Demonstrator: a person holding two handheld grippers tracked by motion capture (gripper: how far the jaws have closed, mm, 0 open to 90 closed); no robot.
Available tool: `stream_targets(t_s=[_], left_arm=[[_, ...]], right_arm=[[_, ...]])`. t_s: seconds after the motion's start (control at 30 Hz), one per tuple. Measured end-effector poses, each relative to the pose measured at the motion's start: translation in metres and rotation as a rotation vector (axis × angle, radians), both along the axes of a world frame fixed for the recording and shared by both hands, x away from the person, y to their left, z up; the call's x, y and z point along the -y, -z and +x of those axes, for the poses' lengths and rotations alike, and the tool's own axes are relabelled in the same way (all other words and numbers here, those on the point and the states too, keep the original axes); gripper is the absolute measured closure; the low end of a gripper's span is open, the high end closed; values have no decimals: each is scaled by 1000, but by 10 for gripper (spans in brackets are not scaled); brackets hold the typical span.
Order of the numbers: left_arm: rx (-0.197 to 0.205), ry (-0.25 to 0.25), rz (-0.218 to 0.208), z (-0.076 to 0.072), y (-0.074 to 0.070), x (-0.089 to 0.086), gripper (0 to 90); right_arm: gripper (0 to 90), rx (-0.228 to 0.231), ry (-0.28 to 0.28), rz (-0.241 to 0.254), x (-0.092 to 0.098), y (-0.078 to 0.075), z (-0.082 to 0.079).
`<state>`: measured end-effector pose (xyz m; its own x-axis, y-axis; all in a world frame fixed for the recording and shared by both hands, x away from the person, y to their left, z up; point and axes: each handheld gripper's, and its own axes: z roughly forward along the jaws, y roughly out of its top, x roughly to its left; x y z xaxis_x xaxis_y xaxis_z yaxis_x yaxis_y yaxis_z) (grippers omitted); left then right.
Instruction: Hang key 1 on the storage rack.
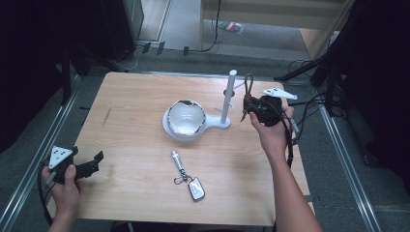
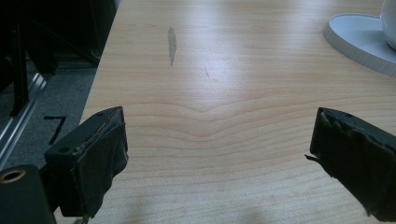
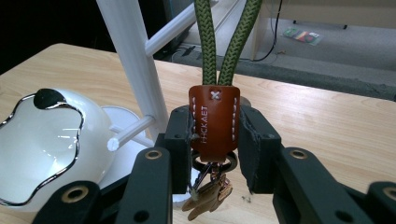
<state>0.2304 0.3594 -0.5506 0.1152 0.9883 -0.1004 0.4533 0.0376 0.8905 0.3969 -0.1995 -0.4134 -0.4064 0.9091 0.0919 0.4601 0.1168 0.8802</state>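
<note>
I am holding the keychain [image 3: 214, 125] by its leather tab in the right gripper [image 3: 214, 140], near the table's [image 1: 145, 183] far right corner, and I am aiming its green loop [image 3: 227, 39] at a peg of the white stand [image 1: 228, 99]. I am keeping it upright, while the left gripper [image 1: 92, 163], jaws wide and empty, is waiting at the near left corner.

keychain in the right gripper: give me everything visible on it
The keychain has a brown leather-looking tab with white stitching and stamped letters. A green braided cord loop rises from the tab, beside the white stand. Below hang metal rings and brass-coloured keys. It stands upright, clear of the table. The right gripper is clamped on the tab, pads on both sides; nothing else visibly touches it.
</note>
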Motion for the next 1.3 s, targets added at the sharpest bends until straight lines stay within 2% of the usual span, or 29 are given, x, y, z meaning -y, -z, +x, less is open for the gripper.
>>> stream_targets(t_s=[0.4, 0.87, 1.3], left_arm=[[-1, 1, 0, 0, 0, 0, 44], [-1, 0, 1, 0, 0, 0, 44], [-3, 1, 0, 0, 0, 0, 44]], right_arm=[[677, 3, -25, 13, -2, 1, 4], [676, -18, -70, 10, -5, 4, 8], [675, -46, -108, -26, -8, 10, 12]])
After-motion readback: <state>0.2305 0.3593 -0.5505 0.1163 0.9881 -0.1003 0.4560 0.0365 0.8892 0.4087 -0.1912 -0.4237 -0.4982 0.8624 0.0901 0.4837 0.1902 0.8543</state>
